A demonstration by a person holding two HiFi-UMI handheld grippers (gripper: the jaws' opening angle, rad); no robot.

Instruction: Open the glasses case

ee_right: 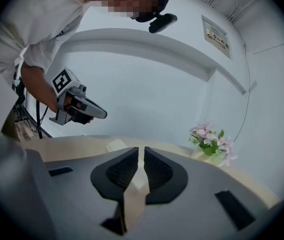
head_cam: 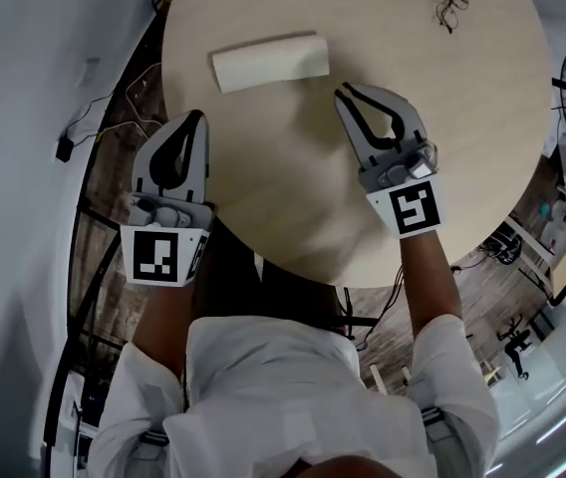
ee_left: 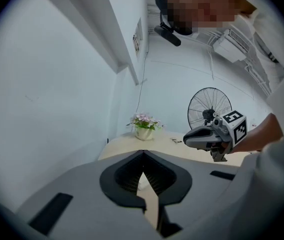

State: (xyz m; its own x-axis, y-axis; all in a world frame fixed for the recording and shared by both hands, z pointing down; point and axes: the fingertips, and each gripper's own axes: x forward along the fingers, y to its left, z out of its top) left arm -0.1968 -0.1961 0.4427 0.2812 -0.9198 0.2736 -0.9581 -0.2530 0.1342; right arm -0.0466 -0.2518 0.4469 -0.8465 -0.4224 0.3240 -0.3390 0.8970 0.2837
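A cream, closed glasses case [head_cam: 269, 62] lies on the round wooden table [head_cam: 293, 207], toward its far left. My left gripper [head_cam: 200, 117] hovers at the table's left edge, below and left of the case, shut with nothing in it. My right gripper [head_cam: 342, 93] sits just right of the case's near corner, its jaws together and holding nothing. In the right gripper view the case [ee_right: 116, 145] shows just beyond the closed jaws. In the left gripper view a pale bit of it [ee_left: 142, 182] shows through the gap behind the tips.
A pair of dark-framed glasses [head_cam: 451, 6] lies at the table's far right. A pot of pink flowers [ee_left: 144, 126] stands at the far edge. A floor fan [ee_left: 209, 106] stands beyond the table. Cables and chair legs lie around the floor.
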